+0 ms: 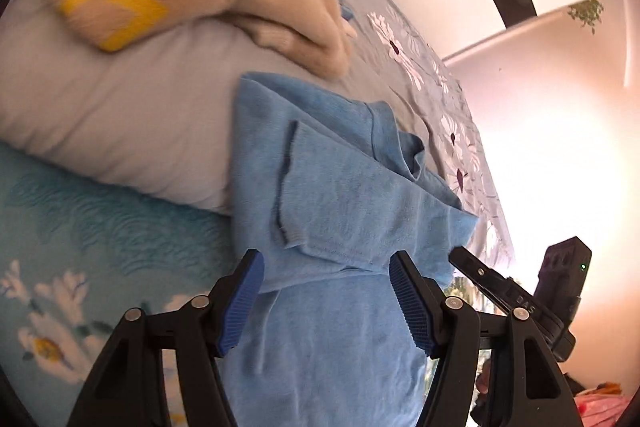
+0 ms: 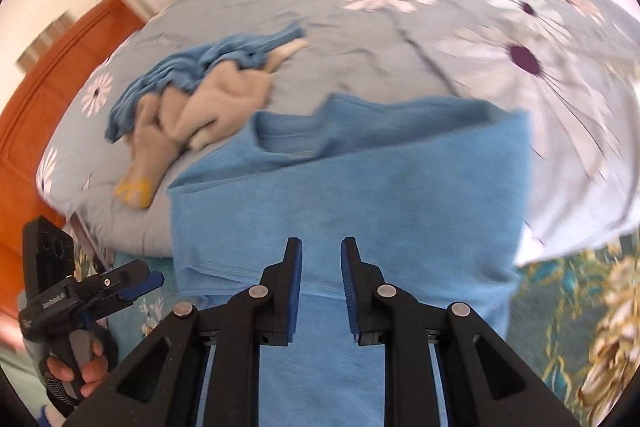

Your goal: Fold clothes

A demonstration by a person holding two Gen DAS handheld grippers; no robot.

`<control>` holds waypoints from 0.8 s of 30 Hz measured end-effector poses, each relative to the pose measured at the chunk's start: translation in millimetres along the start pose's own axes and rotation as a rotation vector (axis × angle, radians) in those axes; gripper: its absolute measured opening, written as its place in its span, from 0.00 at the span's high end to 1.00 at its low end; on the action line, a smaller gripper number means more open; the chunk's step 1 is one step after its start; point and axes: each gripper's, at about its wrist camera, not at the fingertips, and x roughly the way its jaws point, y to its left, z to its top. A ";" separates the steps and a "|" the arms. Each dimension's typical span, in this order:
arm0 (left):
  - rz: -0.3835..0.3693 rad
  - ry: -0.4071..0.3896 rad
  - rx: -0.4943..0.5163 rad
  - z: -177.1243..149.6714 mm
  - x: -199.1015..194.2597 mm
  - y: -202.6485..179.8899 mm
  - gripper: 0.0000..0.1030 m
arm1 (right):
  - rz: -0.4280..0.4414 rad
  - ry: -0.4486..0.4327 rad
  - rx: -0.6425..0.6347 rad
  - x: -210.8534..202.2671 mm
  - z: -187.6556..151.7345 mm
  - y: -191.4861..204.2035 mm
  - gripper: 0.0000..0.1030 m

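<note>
I count three garments on one bed: one light blue garment partly folded in front of me, one beige garment with yellow markings, and one darker blue garment crumpled against the beige one. I hold two grippers, my left gripper and my right gripper, each with two blue-padded fingers. On the grey bedcover I can make out several white daisy prints, though blur stops me counting them exactly. One orange wooden door stands beyond the bed.
</note>
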 end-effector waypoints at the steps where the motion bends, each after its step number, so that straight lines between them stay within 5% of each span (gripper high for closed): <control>1: -0.006 0.009 -0.007 0.4 5.4 0.6 0.35 | -0.001 -0.001 0.028 -2.5 -4.1 -10.1 0.80; 6: -0.030 0.023 -0.070 3.0 22.7 12.5 0.37 | -0.025 0.024 0.091 -5.0 -23.2 -39.8 0.80; 11: -0.061 -0.022 -0.096 5.5 19.3 15.6 0.62 | -0.023 0.018 0.128 -7.6 -33.8 -55.6 0.80; 15: -0.043 -0.068 -0.055 4.0 8.8 9.5 0.97 | -0.013 -0.001 0.142 -11.5 -31.6 -60.0 0.80; 24: 0.004 -0.154 0.021 -0.3 -11.1 2.7 0.97 | -0.016 -0.048 0.146 -25.4 -24.6 -66.7 0.80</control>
